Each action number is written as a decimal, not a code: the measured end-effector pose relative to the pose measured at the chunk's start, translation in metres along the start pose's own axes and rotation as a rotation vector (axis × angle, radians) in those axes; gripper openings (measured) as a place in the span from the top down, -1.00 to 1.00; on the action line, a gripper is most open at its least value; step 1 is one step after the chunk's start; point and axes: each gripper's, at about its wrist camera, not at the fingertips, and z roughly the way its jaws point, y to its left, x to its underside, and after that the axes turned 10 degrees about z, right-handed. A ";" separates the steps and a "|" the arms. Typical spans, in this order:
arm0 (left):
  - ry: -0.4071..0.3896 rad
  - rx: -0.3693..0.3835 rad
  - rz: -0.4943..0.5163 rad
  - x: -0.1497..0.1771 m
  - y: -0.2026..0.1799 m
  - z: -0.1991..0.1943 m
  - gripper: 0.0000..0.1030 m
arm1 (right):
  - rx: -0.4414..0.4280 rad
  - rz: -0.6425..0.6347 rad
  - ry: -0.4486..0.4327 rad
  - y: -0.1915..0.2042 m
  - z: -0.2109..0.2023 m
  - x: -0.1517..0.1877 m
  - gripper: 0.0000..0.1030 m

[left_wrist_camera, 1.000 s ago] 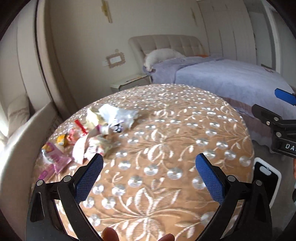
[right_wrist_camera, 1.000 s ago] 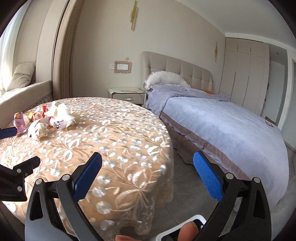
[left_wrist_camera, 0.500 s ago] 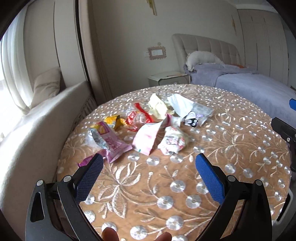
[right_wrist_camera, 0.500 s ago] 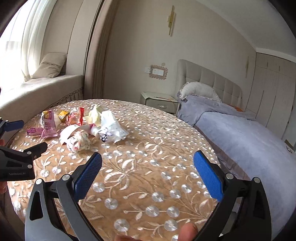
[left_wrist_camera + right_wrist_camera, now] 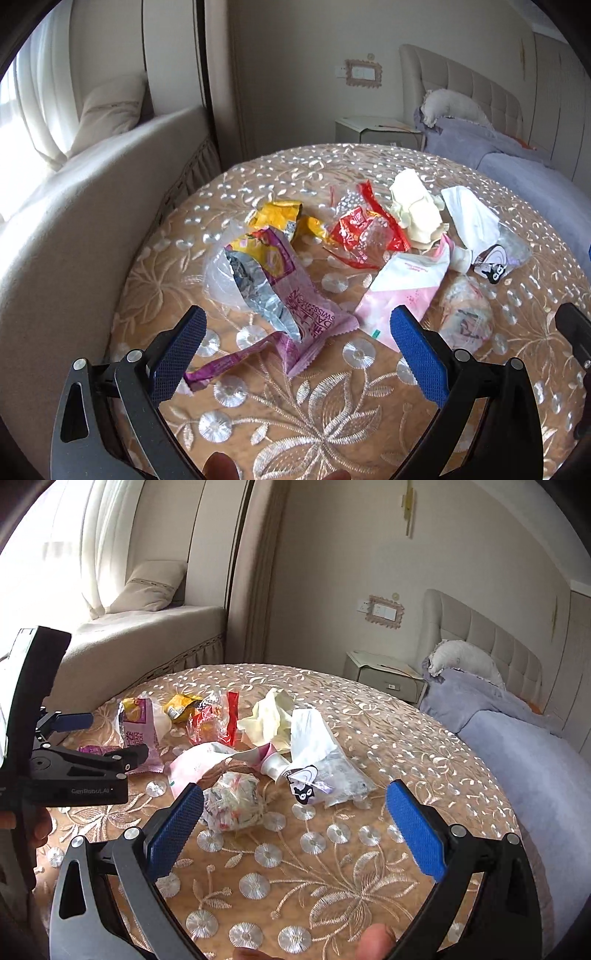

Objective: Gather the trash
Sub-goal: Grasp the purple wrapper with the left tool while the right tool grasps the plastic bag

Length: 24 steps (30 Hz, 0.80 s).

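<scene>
Left gripper [image 5: 297, 352]: jaws spread wide, nothing between the pads, no contact with any item. It is held level above the near part of the round table [image 5: 332, 424], fingers pointing across the tabletop toward the trash. A pink snack wrapper [image 5: 295, 295] with a torn silver lining lies just ahead of the jaws, its lower end reaching into the gap between the two pads. A purple strip [image 5: 229, 363] lies just beside the left pad. A pale pink pouch [image 5: 402, 291] lies just ahead of the right pad. Farther ahead lie a yellow wrapper [image 5: 277, 216], a red and clear wrapper [image 5: 364, 232], a cream crumpled paper [image 5: 415, 206] and a white tissue [image 5: 471, 218].

Right gripper [image 5: 293, 816]: jaws likewise spread wide, empty, touching nothing. It is held level over the table, fingers pointing forward. A crumpled printed paper ball [image 5: 234, 801] lies just ahead of its left pad, inside the line of the opening. A clear bag with a black cartoon sticker [image 5: 325, 775] lies ahead of the gap, near its middle. The rest of the trash lies beyond, ahead and to the left.

In the right wrist view the left gripper [image 5: 107, 738] shows at the left edge, over the pink wrapper. A fingertip [image 5: 376, 941] of the person shows at the bottom edge
</scene>
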 end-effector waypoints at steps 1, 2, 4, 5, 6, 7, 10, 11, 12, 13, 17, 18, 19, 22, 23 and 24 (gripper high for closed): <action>0.026 0.018 -0.012 -0.001 0.002 0.009 -0.90 | 0.001 -0.012 0.006 0.003 0.005 -0.001 -0.91; 0.050 0.020 -0.015 -0.001 0.002 0.016 -0.87 | -0.001 -0.019 0.012 0.005 0.009 -0.001 -0.91; 0.076 0.007 -0.011 -0.001 0.001 0.026 -0.46 | -0.004 -0.030 0.024 0.007 0.016 -0.001 -0.91; 0.096 0.008 -0.013 0.000 0.002 0.031 -0.12 | -0.004 -0.034 0.028 0.007 0.019 0.001 -0.91; 0.109 0.025 -0.017 0.001 0.002 0.036 0.06 | -0.003 -0.037 0.032 0.008 0.022 0.001 -0.91; 0.118 0.036 -0.025 0.002 0.003 0.039 0.20 | -0.003 -0.041 0.037 0.009 0.025 0.001 -0.91; 0.090 0.039 -0.011 0.002 0.000 0.037 0.43 | -0.014 -0.046 0.058 0.010 0.034 0.002 -0.91; 0.084 0.025 -0.001 0.002 -0.001 0.034 0.51 | -0.020 -0.049 0.065 0.012 0.037 0.002 -0.91; 0.074 0.008 0.013 0.002 -0.003 0.030 0.55 | -0.025 -0.053 0.072 0.013 0.039 0.002 -0.91; 0.054 -0.007 0.023 0.003 -0.004 0.023 0.57 | -0.028 -0.060 0.077 0.015 0.042 0.003 -0.91; -0.012 0.001 -0.007 0.007 0.002 -0.012 0.59 | -0.049 -0.095 0.116 0.023 0.057 0.004 -0.91; -0.021 0.007 -0.016 0.008 0.004 -0.020 0.59 | -0.059 -0.097 0.136 0.024 0.063 0.004 -0.91; -0.030 0.012 -0.021 0.011 0.006 -0.027 0.59 | -0.078 -0.097 0.163 0.026 0.069 0.005 -0.91; -0.046 0.002 -0.021 0.017 0.009 -0.044 0.59 | -0.119 -0.102 0.239 0.030 0.083 0.010 -0.83; -0.049 -0.004 -0.021 0.018 0.010 -0.047 0.59 | -0.128 -0.104 0.259 0.032 0.086 0.012 -0.55; -0.053 -0.007 -0.022 0.020 0.010 -0.051 0.59 | -0.140 -0.100 0.278 0.033 0.089 0.013 -0.36</action>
